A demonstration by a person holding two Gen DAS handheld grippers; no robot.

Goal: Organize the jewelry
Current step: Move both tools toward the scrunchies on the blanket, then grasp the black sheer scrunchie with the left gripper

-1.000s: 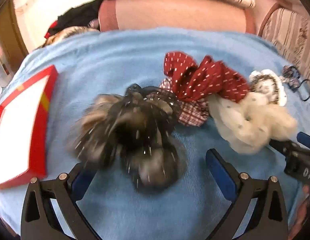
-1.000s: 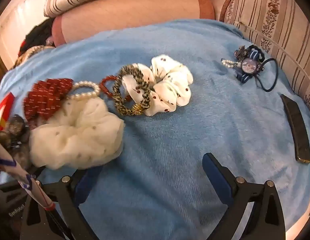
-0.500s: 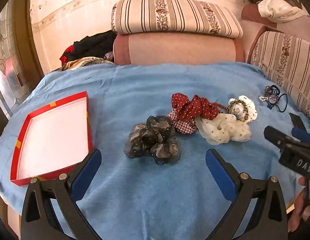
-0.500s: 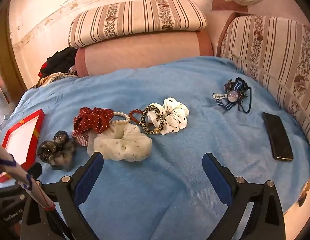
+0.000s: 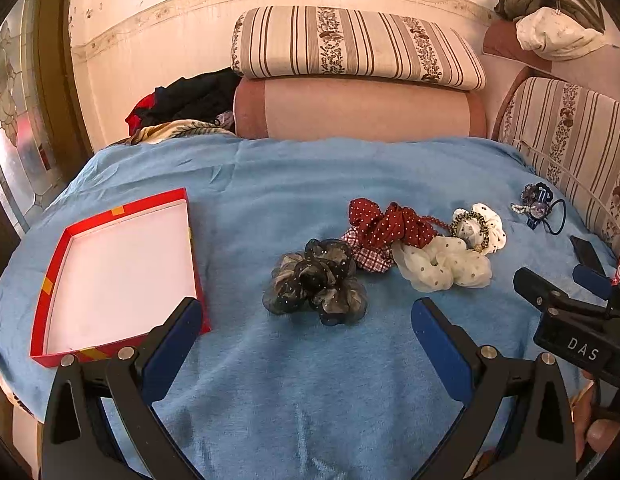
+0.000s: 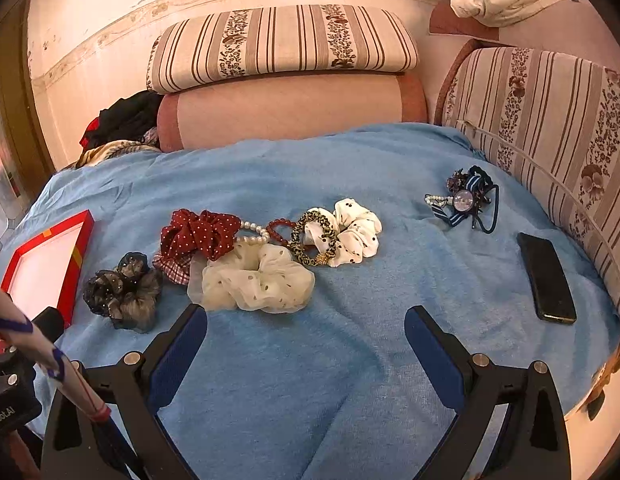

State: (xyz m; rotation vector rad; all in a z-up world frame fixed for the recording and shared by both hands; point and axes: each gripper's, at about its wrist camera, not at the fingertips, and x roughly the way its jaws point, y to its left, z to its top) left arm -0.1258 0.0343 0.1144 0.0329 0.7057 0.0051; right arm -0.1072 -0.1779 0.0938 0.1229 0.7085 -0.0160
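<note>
A red box with a white inside (image 5: 117,268) lies open on the blue blanket at the left; its corner shows in the right wrist view (image 6: 49,268). A dark sheer scrunchie (image 5: 316,282) (image 6: 123,290) lies alone near the middle. Behind it sit a red dotted scrunchie (image 5: 390,222) (image 6: 199,232), a cream scrunchie (image 5: 442,266) (image 6: 255,280), a white spotted scrunchie with a leopard band (image 5: 480,226) (image 6: 342,232), and bead bracelets (image 6: 265,232). My left gripper (image 5: 305,332) is open and empty, short of the dark scrunchie. My right gripper (image 6: 305,340) is open and empty, in front of the cream scrunchie.
A small cluster of blue hair ties and a brooch (image 6: 466,200) (image 5: 538,208) lies at the right. A black phone (image 6: 548,280) lies near the striped cushion (image 6: 558,128). A bolster and cushion (image 5: 350,80) stand behind. Clothes (image 5: 181,100) are piled at the back left.
Both grippers have pulled back and up from the blanket. The dark scrunchie, close and blurred at my left gripper a second ago, now lies still on the blanket, apart from it.
</note>
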